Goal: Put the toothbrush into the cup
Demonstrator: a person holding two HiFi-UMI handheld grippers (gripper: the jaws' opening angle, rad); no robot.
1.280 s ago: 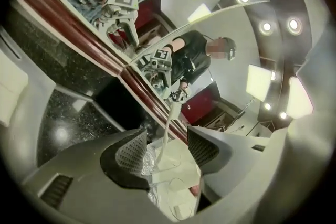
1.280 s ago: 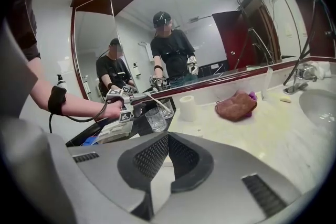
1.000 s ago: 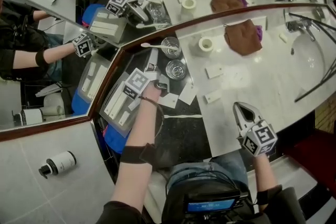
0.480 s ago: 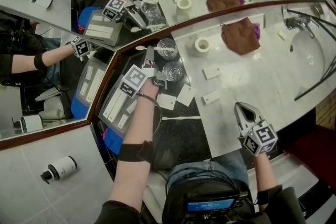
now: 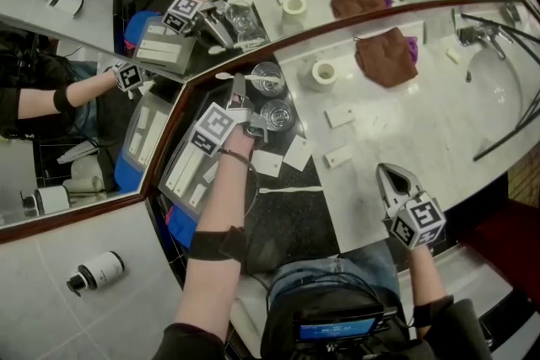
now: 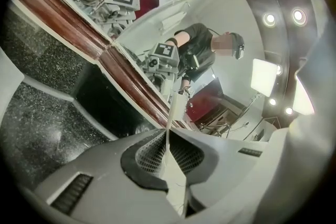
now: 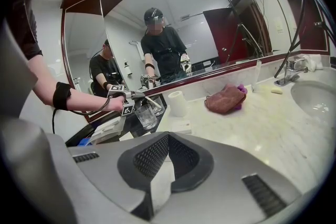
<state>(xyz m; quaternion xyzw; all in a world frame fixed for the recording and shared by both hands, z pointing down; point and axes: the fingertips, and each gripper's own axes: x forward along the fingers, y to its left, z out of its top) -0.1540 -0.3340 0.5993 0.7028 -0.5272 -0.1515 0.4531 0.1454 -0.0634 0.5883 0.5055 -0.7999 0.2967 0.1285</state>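
Observation:
A thin white toothbrush (image 5: 251,79) lies level across the rim of the far glass cup (image 5: 271,77), close to the mirror corner. My left gripper (image 5: 240,86) reaches in from the left. Its jaws have just been closing, and they now pinch the toothbrush handle (image 6: 172,118). From the left gripper (image 6: 170,157), the handle runs straight out toward the mirror. A second glass cup (image 5: 279,114) stands just nearer, to the right of the gripper. My right gripper (image 5: 391,178) hangs shut and empty over the marble counter's front edge, far from both cups (image 7: 146,116).
A toilet roll (image 5: 324,72), a brown cloth (image 5: 387,56) and small white packets (image 5: 342,115) sit on the marble counter. The sink (image 5: 498,88) and tap (image 5: 477,36) are at the right. A tray (image 5: 181,169) lies left of my arm. Mirrors close off the back.
The left gripper's jaws went from wide open to shut on the toothbrush handle, after edging slightly toward the mirror. The right gripper has stayed where it was.

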